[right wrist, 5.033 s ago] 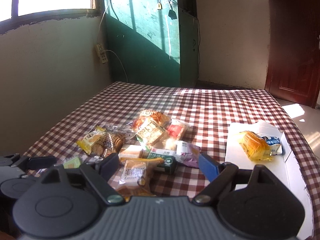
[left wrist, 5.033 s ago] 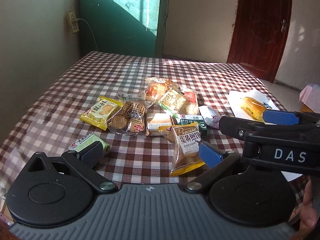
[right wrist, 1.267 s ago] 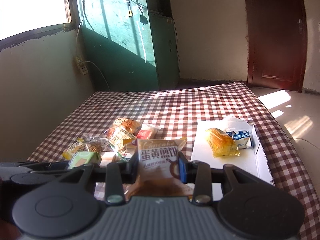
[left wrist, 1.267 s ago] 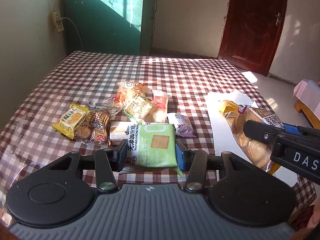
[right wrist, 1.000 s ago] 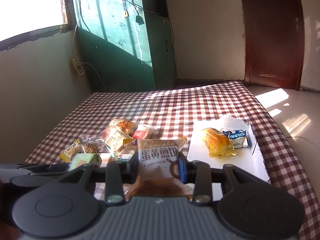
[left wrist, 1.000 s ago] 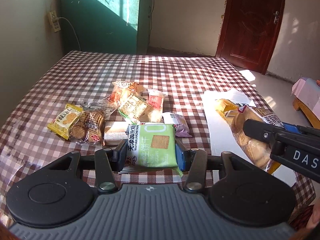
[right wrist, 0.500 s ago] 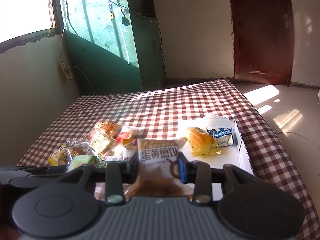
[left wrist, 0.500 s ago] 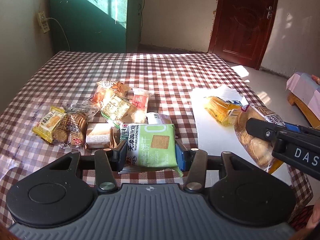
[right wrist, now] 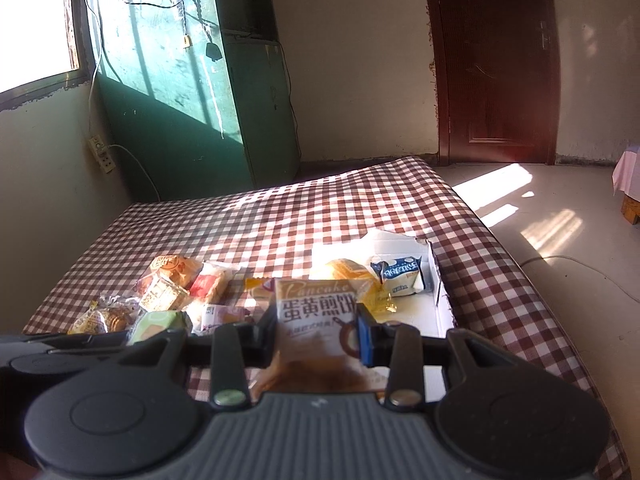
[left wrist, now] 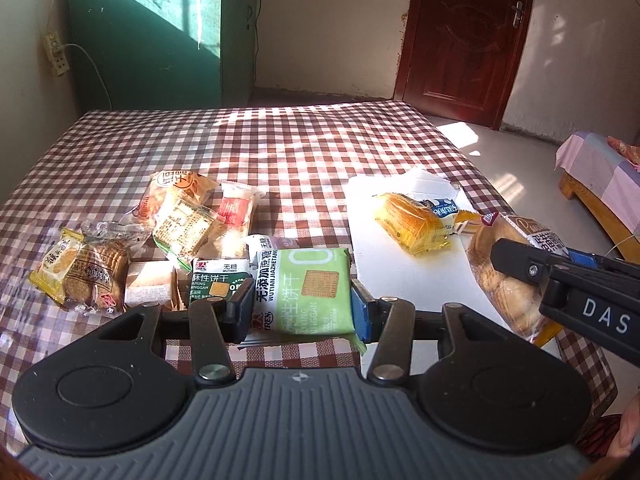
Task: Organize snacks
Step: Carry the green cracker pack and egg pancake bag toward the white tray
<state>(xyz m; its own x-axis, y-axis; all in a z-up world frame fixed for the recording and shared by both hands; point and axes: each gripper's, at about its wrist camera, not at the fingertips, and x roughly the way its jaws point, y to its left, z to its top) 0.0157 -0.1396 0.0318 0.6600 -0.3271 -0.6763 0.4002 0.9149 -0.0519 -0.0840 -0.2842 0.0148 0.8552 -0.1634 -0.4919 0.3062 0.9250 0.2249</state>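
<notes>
My left gripper [left wrist: 298, 308] is shut on a green biscuit packet [left wrist: 304, 288], held above the table's near side. My right gripper [right wrist: 318, 334] is shut on a pancake packet [right wrist: 316, 312]; in the left wrist view that same pancake packet [left wrist: 504, 276] hangs over the white tray [left wrist: 400, 276], gripped by the right gripper [left wrist: 560, 268]. A yellow cake packet [left wrist: 412, 220] and a small blue-and-white packet [left wrist: 442, 210] lie in the tray. Several loose snack packets [left wrist: 180, 224] are heaped left of the tray.
The checked tablecloth [left wrist: 280, 140] covers the whole table. The white tray's raised wall [right wrist: 434, 272] is near the table's right edge. A green cabinet [left wrist: 152, 36] and a brown door [left wrist: 464, 36] stand beyond the table, and a covered bench [left wrist: 600, 184] at far right.
Both grippers have drifted to the right with their packets held, so the tray and snack heap have slid left in view. The pancake packet is now over the tray.
</notes>
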